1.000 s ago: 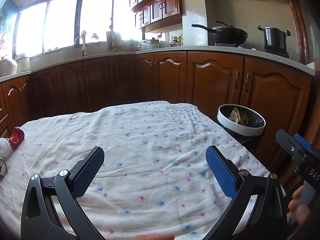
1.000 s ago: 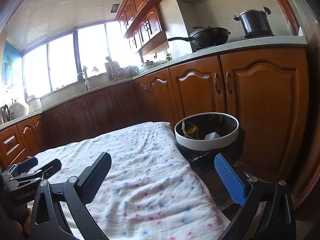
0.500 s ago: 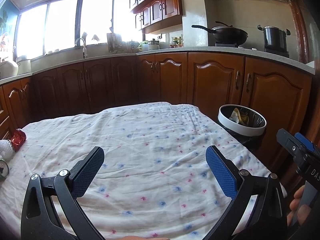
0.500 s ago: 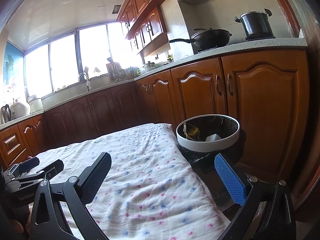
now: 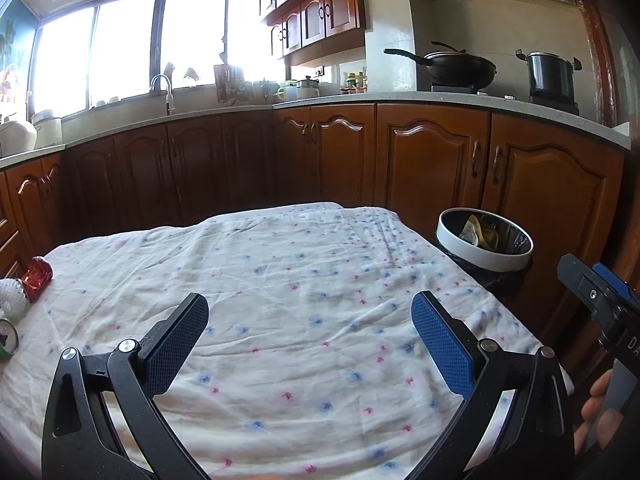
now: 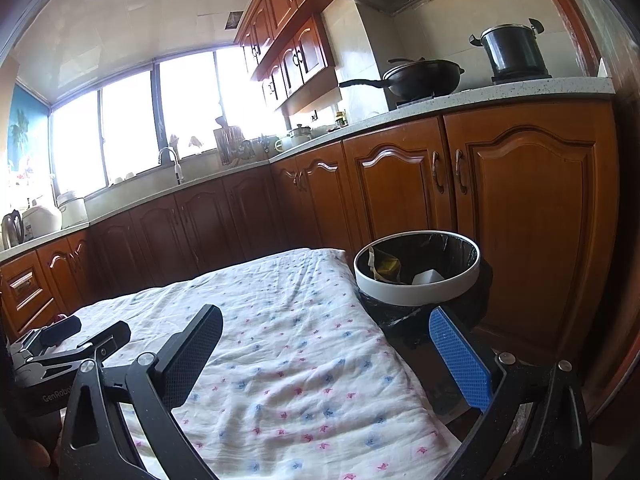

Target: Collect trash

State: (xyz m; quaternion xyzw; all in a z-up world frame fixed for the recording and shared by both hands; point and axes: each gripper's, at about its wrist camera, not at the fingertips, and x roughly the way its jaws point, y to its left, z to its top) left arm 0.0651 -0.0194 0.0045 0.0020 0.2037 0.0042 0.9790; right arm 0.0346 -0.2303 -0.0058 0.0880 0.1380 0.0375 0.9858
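Left wrist view, left gripper [image 5: 310, 332] level, jaws apart

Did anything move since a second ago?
Barely. The left gripper drifted a little, so the red wrapper and white ball slid slightly in its view. Nothing was grabbed or dropped. Both grippers stay open, the right gripper near the trash bin.

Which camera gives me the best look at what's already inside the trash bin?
The right wrist view: the trash bin sits close, its opening tipped toward the camera, showing yellowish wrappers and a white piece against the black liner. The left wrist view shows the bin smaller, with only the wrappers visible.
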